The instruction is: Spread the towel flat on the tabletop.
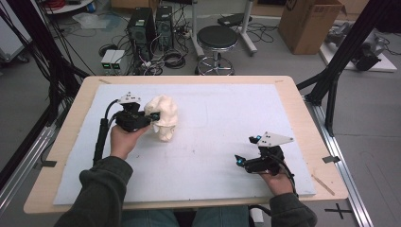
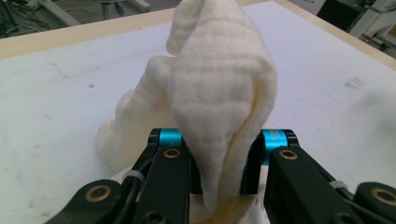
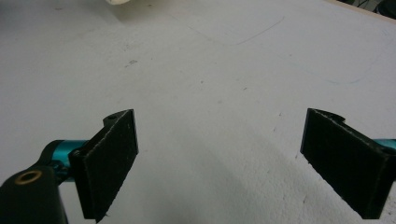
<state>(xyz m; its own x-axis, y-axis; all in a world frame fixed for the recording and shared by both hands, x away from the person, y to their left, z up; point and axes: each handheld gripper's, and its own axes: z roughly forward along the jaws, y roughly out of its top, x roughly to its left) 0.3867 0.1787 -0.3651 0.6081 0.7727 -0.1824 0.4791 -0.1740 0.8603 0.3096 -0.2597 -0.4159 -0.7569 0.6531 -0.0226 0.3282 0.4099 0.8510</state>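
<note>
A: Item one, the cream cloth [image 1: 162,116]. Where do we log it?

B: Left half of the desk [image 1: 56,156], on the white mat [image 1: 213,137], partly lifted. Its lower folds seem to rest on the mat while an upper fold rises in a peak. In the left gripper view the cloth [image 2: 219,93] stands directly ahead of the jaws, with one thick fold running down between them.

A: Item two, the left gripper [image 1: 150,116]. Jaw condition?

B: Jaws drawn in on that fold, pads pressing it from both sides. We record a pinch on the cloth, taken at a bunched ridge rather than a single edge.

A: Handling notes for item one?

B: We judge it light, soft and limp, a waffle-like weave with no stiffness of its own. It should sag and drape from wherever it is held, and nothing about it looks fragile or slippery. A pinch on a gathered ridge holds several layers, which grips well but leaves the rest crumpled. For spreading, we would take hold at a corner or free hem instead; from these views we cannot tell where the corners lie.

A: Item three, the right gripper [image 1: 246,152]?

B: Near the desk's front right, well apart from the cloth. Its own view shows the right gripper [image 3: 219,154] with jaws wide apart, nothing between them, bare mat beneath.

A: Anything else?

B: A stool [image 1: 217,40] beyond the desk. Not in play.
</note>
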